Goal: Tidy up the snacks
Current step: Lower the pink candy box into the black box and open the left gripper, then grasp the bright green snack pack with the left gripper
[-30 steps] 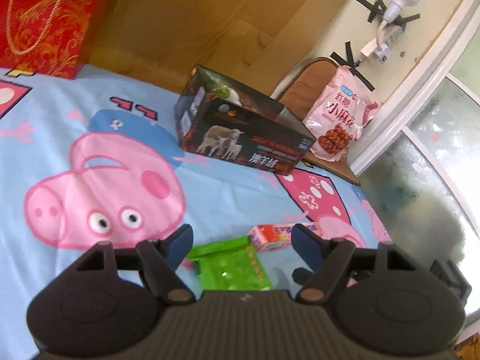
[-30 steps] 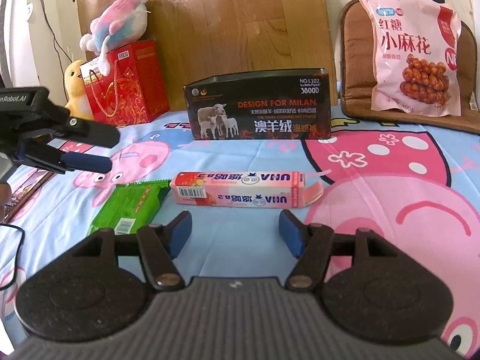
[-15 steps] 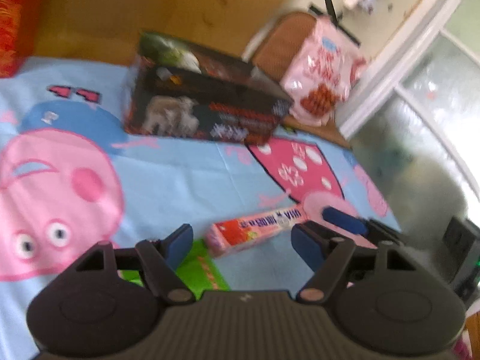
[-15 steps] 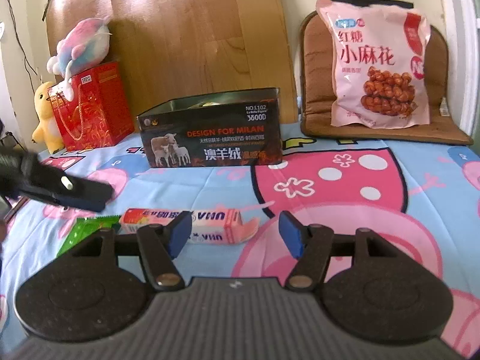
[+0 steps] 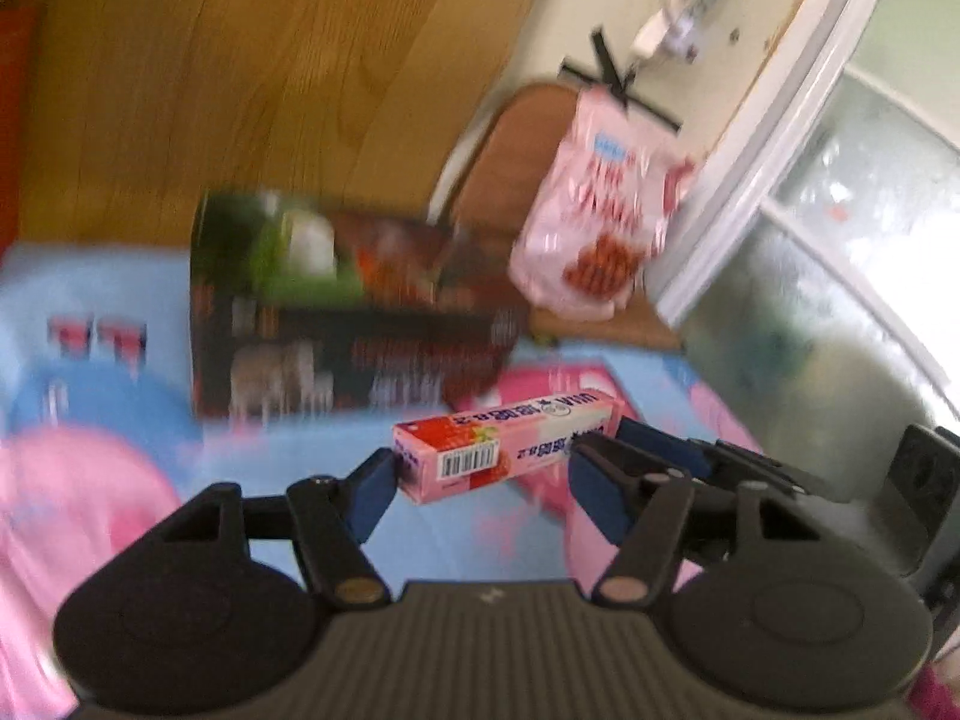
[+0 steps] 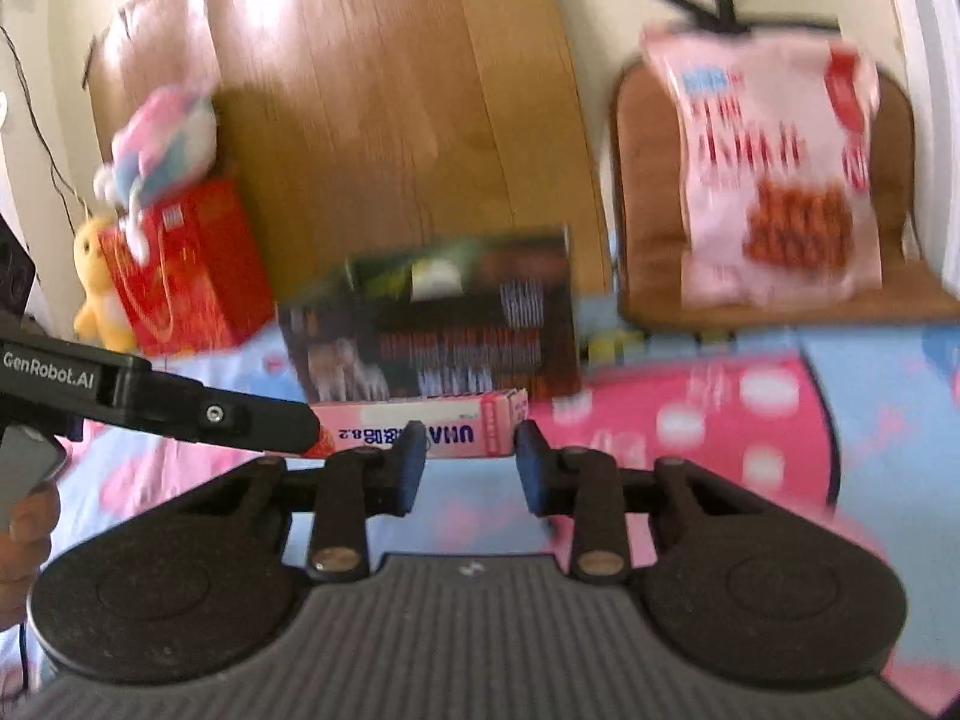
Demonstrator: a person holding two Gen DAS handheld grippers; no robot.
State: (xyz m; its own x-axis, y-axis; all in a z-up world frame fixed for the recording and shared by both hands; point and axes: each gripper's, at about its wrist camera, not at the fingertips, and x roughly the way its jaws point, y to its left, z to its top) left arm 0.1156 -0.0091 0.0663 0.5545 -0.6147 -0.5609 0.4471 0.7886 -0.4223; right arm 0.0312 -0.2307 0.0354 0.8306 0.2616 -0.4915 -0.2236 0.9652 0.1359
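Both tools bear on one long pink candy box [image 5: 509,447], raised clear of the cartoon-printed bed sheet [image 6: 690,414] so that it can be carried toward the open dark storage box [image 6: 432,330] standing behind it. The left tool [image 5: 480,480] has its jaws closing: one blue pad touches the barcode end of the candy box, while the other pad seems to lie against the box's long side near the middle, though blur leaves that contact uncertain. The right tool [image 6: 468,465] is likewise closing, its narrowed jaws around the flap end of the same box. A grip at each end probably keeps the long, light carton level and stops it pivoting. The storage box already contains green and white packets, which marks it as the likely destination. A large pink snack bag [image 6: 774,174] leans upright against a brown cushion [image 6: 648,228] behind, well apart from both tools.
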